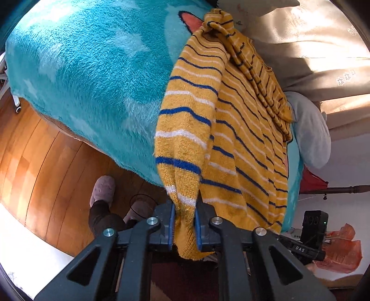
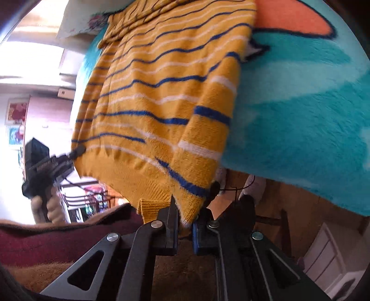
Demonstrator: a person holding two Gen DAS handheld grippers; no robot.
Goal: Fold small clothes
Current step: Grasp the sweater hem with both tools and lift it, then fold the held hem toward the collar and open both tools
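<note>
A small mustard-yellow knit sweater [image 1: 233, 129] with blue and white stripes lies on a teal fleece blanket [image 1: 92, 76], its near end lifted off the edge. My left gripper [image 1: 185, 222] is shut on the sweater's hem corner. My right gripper [image 2: 186, 222] is shut on another hem corner of the same sweater [image 2: 161, 92]. The sweater's far end is bunched near the top of the left wrist view. The right gripper [image 1: 312, 236] shows at the lower right of the left wrist view, and the left gripper [image 2: 53, 166] at the left of the right wrist view.
The blanket [image 2: 300, 104] covers a bed with an orange cartoon patch [image 2: 293, 16]. A wooden floor [image 1: 46, 162] and the person's slippered feet [image 1: 103, 189] lie below. Beige curtains [image 1: 312, 46], a grey pillow [image 1: 309, 129] and a red plastic bag [image 1: 340, 252] are at right.
</note>
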